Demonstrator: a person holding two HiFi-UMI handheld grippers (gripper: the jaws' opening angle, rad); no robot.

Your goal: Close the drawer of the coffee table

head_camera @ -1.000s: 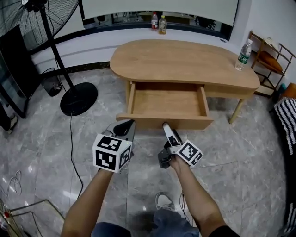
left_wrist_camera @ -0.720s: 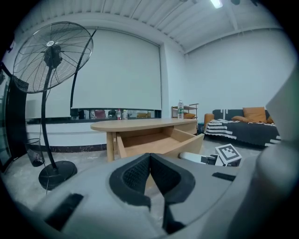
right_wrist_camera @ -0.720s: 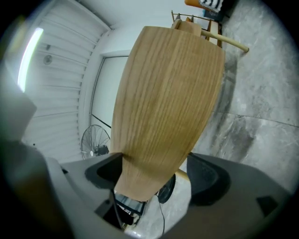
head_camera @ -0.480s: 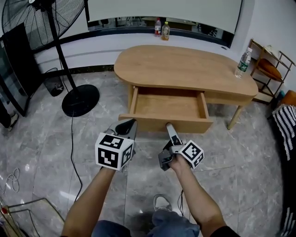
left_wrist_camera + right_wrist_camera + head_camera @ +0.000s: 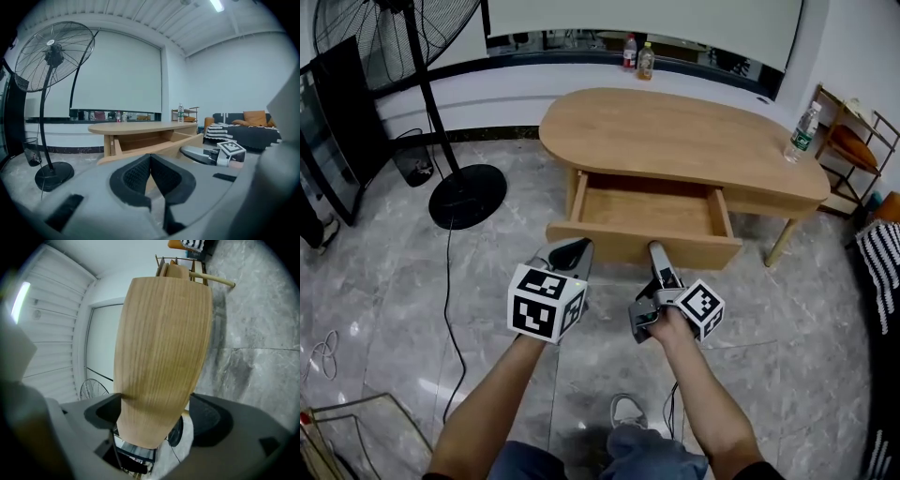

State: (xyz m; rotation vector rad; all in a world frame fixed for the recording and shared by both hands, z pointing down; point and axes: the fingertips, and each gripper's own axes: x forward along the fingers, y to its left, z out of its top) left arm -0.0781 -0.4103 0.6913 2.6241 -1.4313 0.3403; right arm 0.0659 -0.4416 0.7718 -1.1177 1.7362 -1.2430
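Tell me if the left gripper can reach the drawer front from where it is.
Probably yes. The left gripper, jaws together and empty, appears just short of the drawer front, with nothing between them. The right gripper meets the front further to the right, so the left stretch is free.

Grey marble floor (image 5: 384, 281), black pedestal fan (image 5: 467, 195), long window (image 5: 544, 39), white blind (image 5: 637, 14)

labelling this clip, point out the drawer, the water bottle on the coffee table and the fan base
drawer (image 5: 600, 244), head view, on its front panel
water bottle (image 5: 802, 136), head view, on the middle of its body
fan base (image 5: 478, 202), head view, on the round foot's top
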